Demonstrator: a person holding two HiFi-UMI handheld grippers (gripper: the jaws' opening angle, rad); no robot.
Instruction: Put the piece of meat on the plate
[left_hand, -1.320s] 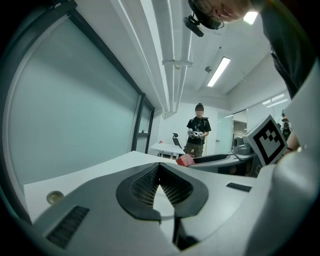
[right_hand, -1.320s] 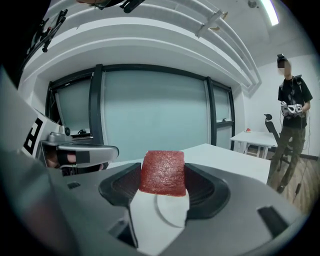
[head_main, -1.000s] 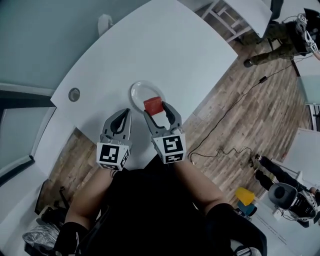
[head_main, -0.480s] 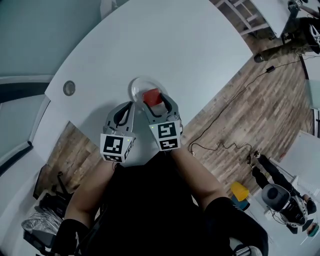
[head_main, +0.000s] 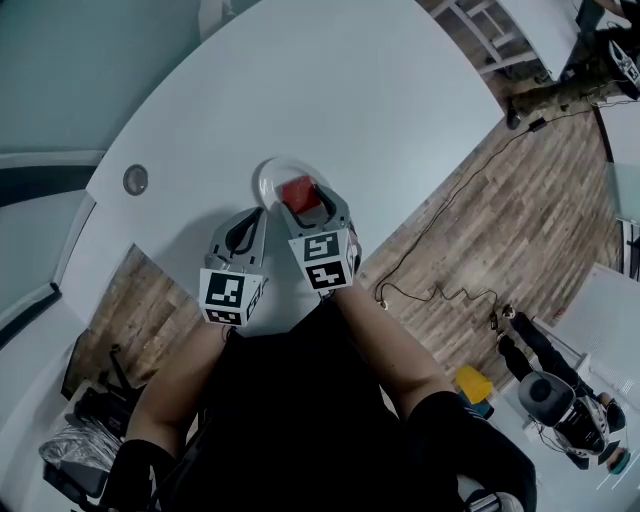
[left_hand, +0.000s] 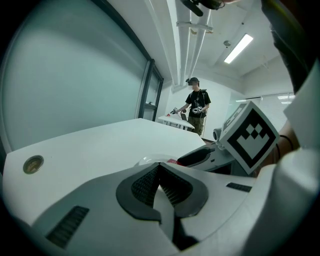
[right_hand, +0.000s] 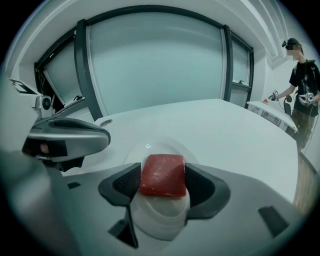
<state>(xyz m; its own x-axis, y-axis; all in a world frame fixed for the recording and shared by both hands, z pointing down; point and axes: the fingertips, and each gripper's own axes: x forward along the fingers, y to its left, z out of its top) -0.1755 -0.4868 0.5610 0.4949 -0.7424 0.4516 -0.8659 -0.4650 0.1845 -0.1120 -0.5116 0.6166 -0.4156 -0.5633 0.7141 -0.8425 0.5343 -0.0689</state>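
Both jaws of our right gripper (right_hand: 161, 179) clamp the meat (right_hand: 161, 174) over the plate (right_hand: 150, 148). Our left gripper (left_hand: 159, 166) sits closed, empty.

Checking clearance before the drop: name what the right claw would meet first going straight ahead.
Likely the plate, lying just beyond the piece of meat the right claw holds; past it only table. Depth is unclear.

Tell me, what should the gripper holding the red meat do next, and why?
Probably ease the right gripper down a little, ready to let go. Its jaws are clamped on the flat red block of meat, which hangs right over the round pale plate on the white table. Whether the meat touches the plate can't be told, so a small drop first seems safest.
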